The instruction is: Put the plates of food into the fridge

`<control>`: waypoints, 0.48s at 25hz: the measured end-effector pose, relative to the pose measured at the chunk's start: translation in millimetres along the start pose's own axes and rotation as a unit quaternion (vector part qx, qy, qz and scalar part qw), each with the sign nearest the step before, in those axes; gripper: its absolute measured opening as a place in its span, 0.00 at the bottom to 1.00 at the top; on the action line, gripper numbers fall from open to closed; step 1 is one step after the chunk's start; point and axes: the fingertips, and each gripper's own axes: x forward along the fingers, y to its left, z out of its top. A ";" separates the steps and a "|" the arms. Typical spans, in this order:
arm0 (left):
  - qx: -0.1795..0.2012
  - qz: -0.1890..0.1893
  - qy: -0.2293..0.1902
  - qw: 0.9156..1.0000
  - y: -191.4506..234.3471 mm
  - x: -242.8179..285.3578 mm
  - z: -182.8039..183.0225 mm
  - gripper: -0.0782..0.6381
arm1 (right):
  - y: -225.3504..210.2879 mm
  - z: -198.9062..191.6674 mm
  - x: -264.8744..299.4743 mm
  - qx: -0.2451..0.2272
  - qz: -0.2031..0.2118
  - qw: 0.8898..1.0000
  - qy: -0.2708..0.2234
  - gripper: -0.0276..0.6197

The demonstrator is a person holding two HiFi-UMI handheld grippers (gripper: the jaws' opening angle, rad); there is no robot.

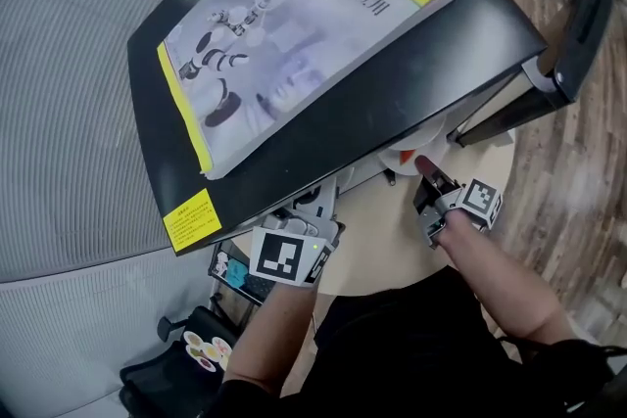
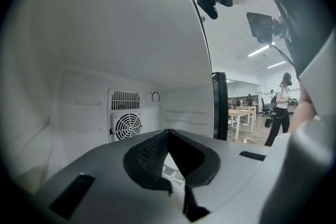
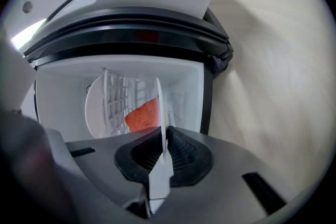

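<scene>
Head view: a small black-topped fridge point(image 1: 441, 64) stands on a round pale table point(image 1: 382, 240). A book point(image 1: 304, 34) with a robot on its cover lies on the fridge top, and a yellow sticker point(image 1: 191, 218) sits at the near corner. The fridge door point(image 1: 578, 24) hangs open at the right. The left gripper point(image 1: 318, 206) reaches in under the overhanging top, with its marker cube facing up. The right gripper point(image 1: 428, 173) points at the fridge mouth. Just ahead of it, a bit of the white plate point(image 1: 431, 144) and its orange-red food point(image 1: 406, 155) show at the opening.

Left gripper view: the left gripper point(image 2: 167, 136) is inside the white compartment. Its black pads meet at the tips, and nothing can be made out clamped between them. On the back wall are a round fan grille point(image 2: 127, 126), a slatted vent point(image 2: 126, 99) above it and a small dial point(image 2: 155, 96). Past the black edge of the fridge, desks point(image 2: 241, 113) and a standing person point(image 2: 281, 113) show in the room.

Right gripper view: the picture is rolled, so the table point(image 3: 262, 86) fills its right side. The right gripper point(image 3: 161, 144) is clamped on the rim of the plate point(image 3: 159, 107), which shows edge-on as a thin white line running away from the jaws. The food point(image 3: 143, 115) lies on the plate's far part, at the mouth of the open fridge point(image 3: 79, 76). A white wire shelf point(image 3: 118, 102) shows deeper inside. A round white shape lies behind it, and I cannot tell what it is
</scene>
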 end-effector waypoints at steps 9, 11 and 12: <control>-0.002 0.004 0.009 1.000 11.6 3.7 -6.6 0.11 | -1.5 -6.9 20.3 0.008 0.000 1.000 0.001 0.08; -0.002 0.005 0.012 1.000 13.1 5.1 -8.6 0.11 | -1.4 -4.5 25.7 0.004 0.001 1.000 0.001 0.08; -0.003 0.006 0.014 1.000 14.3 5.8 -9.3 0.11 | -1.0 -3.8 28.4 0.004 0.003 1.000 0.002 0.08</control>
